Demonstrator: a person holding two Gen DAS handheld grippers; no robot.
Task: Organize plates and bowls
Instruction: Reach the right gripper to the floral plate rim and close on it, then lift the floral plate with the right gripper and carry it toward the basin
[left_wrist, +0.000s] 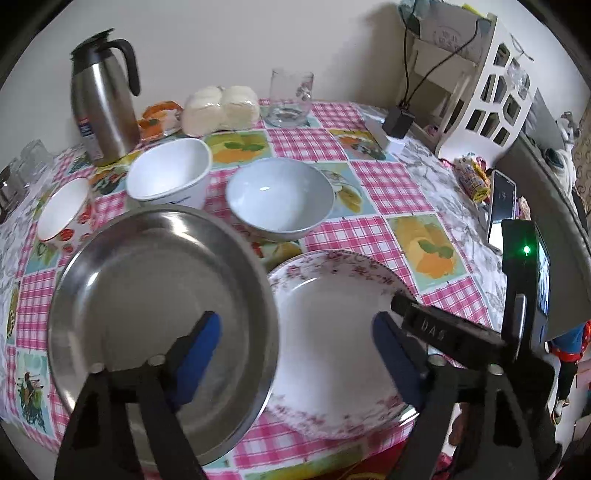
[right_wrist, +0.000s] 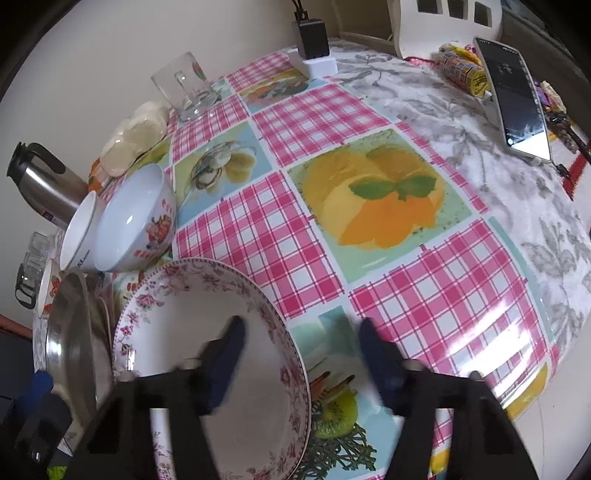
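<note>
A steel plate (left_wrist: 147, 288) lies at the table's near left, its right edge overlapping a floral-rimmed white plate (left_wrist: 332, 332). Behind them stand a pale grey bowl (left_wrist: 279, 199), a white bowl (left_wrist: 170, 171) and a small strawberry-print bowl (left_wrist: 64, 210). My left gripper (left_wrist: 295, 328) is open; its left finger is over the steel plate, its right finger over the floral plate. My right gripper (right_wrist: 299, 332) is open over the right edge of the floral plate (right_wrist: 207, 321); its left finger is above the plate and its right finger is outside the rim. The steel plate (right_wrist: 70, 332) shows at left.
A steel thermos jug (left_wrist: 101, 99), a glass mug (left_wrist: 290, 98), wrapped buns (left_wrist: 219, 107) and small glasses (left_wrist: 22, 166) stand along the back. A phone (right_wrist: 517, 96), a charger (right_wrist: 314, 37) and snack packets (right_wrist: 461, 62) lie at right. A white chair (left_wrist: 484, 96) stands beyond.
</note>
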